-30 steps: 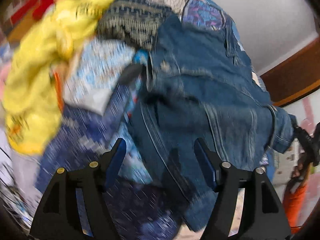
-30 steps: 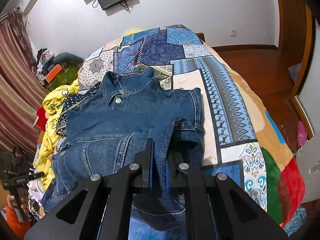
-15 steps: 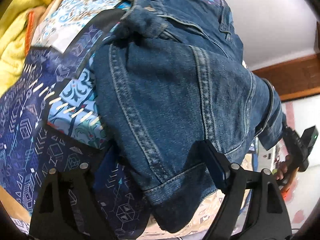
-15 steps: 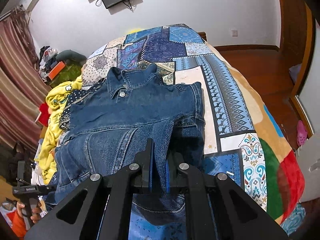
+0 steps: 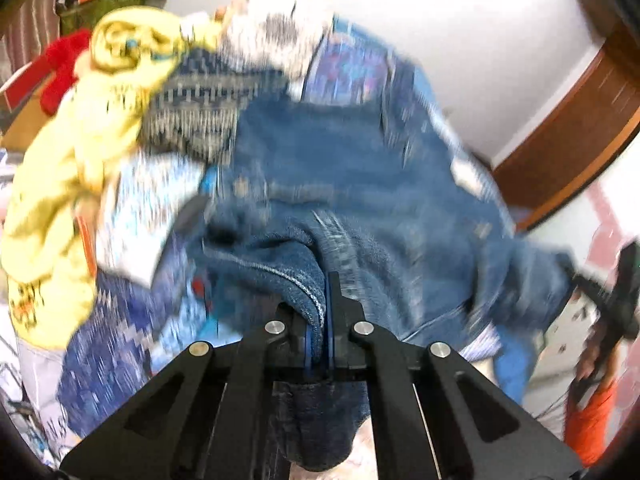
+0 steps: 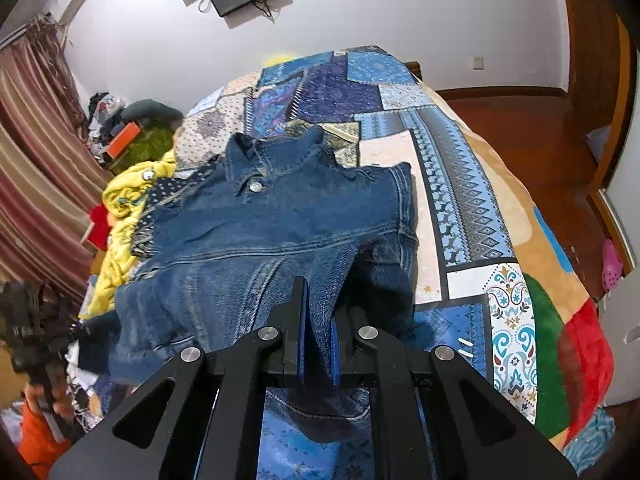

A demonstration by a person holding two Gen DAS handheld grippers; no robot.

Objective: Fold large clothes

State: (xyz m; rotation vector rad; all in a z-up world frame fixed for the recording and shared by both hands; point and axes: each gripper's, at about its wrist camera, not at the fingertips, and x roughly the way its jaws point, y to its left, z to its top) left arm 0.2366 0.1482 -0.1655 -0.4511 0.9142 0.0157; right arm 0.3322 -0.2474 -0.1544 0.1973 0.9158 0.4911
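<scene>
Left tongs, spread before, now pinch denim jacket hem; right tongs likewise. Thick hem may slip free, sag onto bed.

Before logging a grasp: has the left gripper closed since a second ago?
Yes. The left gripper, open earlier, is now shut on the denim jacket hem.

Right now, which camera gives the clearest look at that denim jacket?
The right wrist view: the denim jacket lies sharp on the quilt, collar and button visible, its hem clamped in the right gripper. The left wrist view shows it blurred, a fold clamped in the left gripper.
</scene>
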